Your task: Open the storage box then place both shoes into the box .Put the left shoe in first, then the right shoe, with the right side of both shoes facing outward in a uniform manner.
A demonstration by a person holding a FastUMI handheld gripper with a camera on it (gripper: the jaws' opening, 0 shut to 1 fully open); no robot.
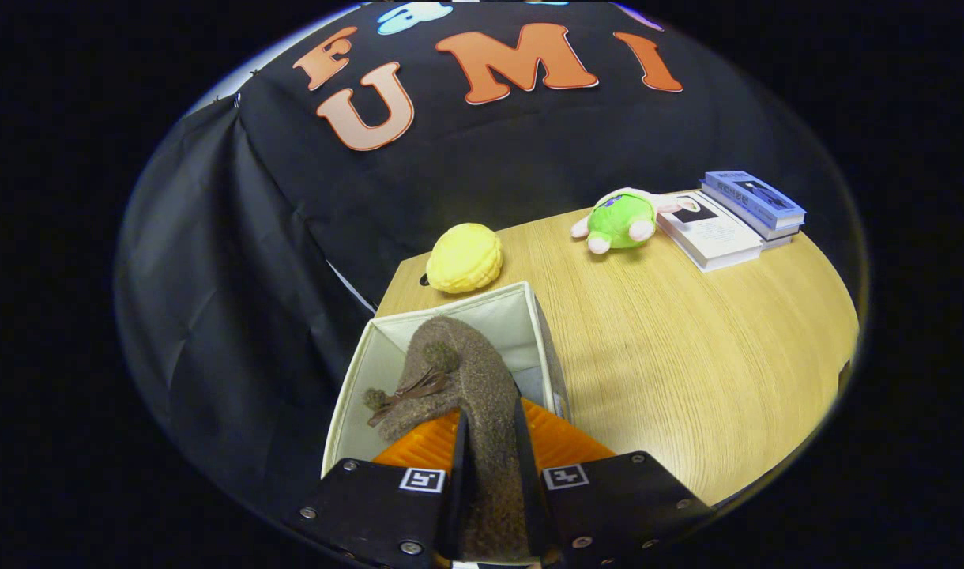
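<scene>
my gripper (491, 442) is clamped on one brown felt shoe (466, 379), both fingers pinching its upper edge, toe pointing at 12 o'clock over the open storage box (355, 371). the shoe looks light, soft and floppy, so a hold on the stiffer rim near the heel seems safest. i count one shoe, one box. on the table (672, 356) beyond: one yellow plush (465, 258) at 12 o'clock, one green plush (620, 220) and two books (727, 221) at 2 o'clock.

Bare table (687, 356) right of the box (529, 316); yellow plush (465, 258) just behind it.
</scene>
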